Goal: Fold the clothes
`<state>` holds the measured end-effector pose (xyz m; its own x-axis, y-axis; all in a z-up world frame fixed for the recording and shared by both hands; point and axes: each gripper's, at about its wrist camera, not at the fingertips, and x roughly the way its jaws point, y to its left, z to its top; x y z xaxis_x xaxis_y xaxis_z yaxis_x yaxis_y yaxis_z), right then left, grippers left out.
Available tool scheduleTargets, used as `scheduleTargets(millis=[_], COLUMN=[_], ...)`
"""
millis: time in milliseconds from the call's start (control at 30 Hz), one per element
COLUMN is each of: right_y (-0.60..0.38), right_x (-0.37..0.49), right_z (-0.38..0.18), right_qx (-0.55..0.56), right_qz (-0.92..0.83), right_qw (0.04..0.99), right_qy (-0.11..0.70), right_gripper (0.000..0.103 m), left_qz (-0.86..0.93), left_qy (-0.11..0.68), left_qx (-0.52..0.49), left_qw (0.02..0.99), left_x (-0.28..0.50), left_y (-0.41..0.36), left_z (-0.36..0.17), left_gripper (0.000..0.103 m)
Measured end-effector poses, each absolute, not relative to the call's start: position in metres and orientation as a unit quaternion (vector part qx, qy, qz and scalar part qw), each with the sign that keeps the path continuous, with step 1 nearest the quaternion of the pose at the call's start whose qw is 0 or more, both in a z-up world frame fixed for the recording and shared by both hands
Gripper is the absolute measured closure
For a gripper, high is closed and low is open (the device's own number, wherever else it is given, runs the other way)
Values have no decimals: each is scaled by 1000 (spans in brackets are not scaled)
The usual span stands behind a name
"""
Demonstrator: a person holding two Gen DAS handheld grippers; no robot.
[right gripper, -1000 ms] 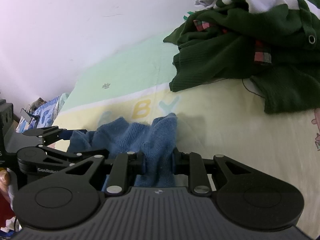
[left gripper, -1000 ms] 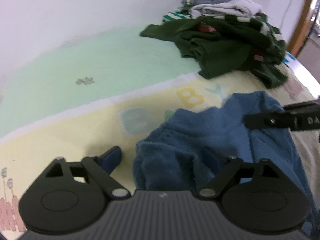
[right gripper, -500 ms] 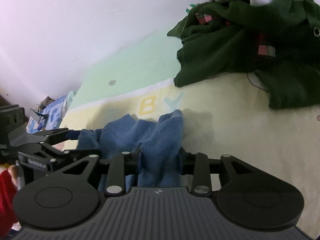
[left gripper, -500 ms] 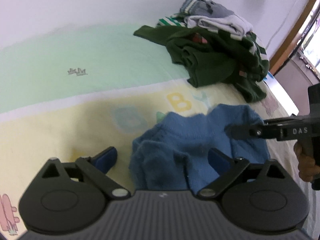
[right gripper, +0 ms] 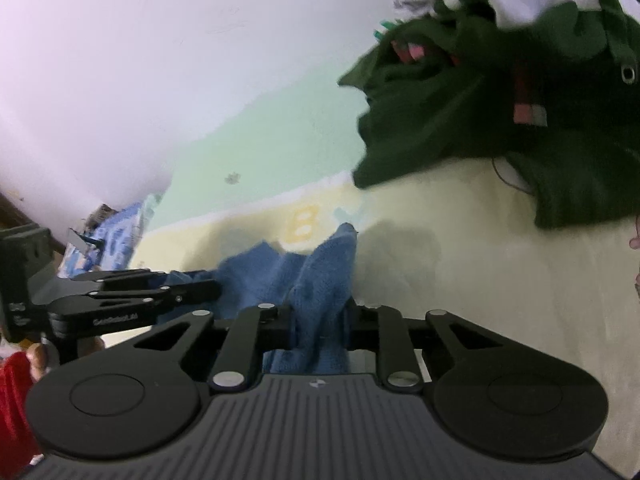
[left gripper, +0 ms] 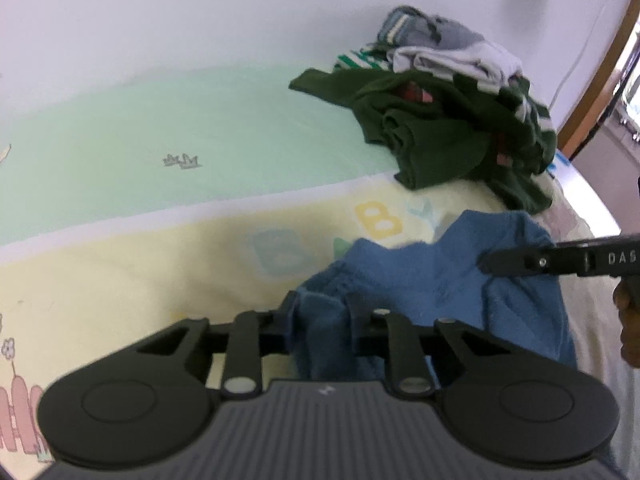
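Note:
A crumpled blue knitted garment [left gripper: 432, 276] hangs between both grippers above a yellow and green bed sheet [left gripper: 160, 240]. My left gripper [left gripper: 320, 326] is shut on one bunched edge of it. My right gripper [right gripper: 318, 326] is shut on another fold of the blue garment [right gripper: 320, 280]. In the left wrist view the right gripper [left gripper: 486, 266] comes in from the right and bites the cloth. In the right wrist view the left gripper [right gripper: 214, 290] reaches in from the left, pinching the cloth.
A pile of dark green, white and grey clothes [left gripper: 448, 120] lies at the far right of the bed, near a white wall [left gripper: 200, 12]. A wooden door frame [left gripper: 592, 92] stands far right. A person's hand [left gripper: 630, 320] holds the right gripper. Blue patterned bedding [right gripper: 116, 236] lies at the left.
My left gripper, open half a second ago, has shut on the blue garment. The right gripper kept its hold and moved closer to the green pile.

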<state>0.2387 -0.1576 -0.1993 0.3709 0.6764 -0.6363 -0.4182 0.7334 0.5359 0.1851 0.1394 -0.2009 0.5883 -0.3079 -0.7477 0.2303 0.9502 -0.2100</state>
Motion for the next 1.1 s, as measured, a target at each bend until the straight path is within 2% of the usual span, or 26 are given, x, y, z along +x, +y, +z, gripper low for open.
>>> scheduleTargets(millis=[367,500,600,633,667,733,800,833,967,1067,1100], right_y=[-153,-147,-149,-150,-151,-152,-153,-153,-153,-154,-153], right_x=[232,233,234,235,236,237,237,238,237,236,236], right_z=[-189,-193,-196,-197,-197,-198,-199,-200,-202,-201,-200], right_qx=[132,112,120,123,125,129,129,129,131,129,128], right_qz=[341,330,328,329,330,333,334,333,332,334,336], right_qw=[823,828,826,824,822,819,818,818,818,819,819], right_qy=[434,439,443,445,448,449,450,450,451,449,447], right_gripper=[82,81,79,78,76,76,76,76,76,77,77], left_qz=[-152,-156,-159,-160,-161,-159,-157,-156,-152,-146,-144], left_qy=[432,439,444,446,448,445,442,441,435,433,432], left_qx=[-43,-49,-53,-54,-56,-46,-36,-31,-11,-9,-11], left_qw=[888,883,880,879,878,880,882,883,887,890,890], left_x=[182,183,184,185,185,185,185,185,185,185,184], left_y=[140,141,142,142,142,138,134,132,123,122,123], left_z=[-199,-203,-205,-206,-207,-207,-207,-207,-208,-206,-204], left_gripper=[87,82,57,37,24,19,23,29,69,83,84])
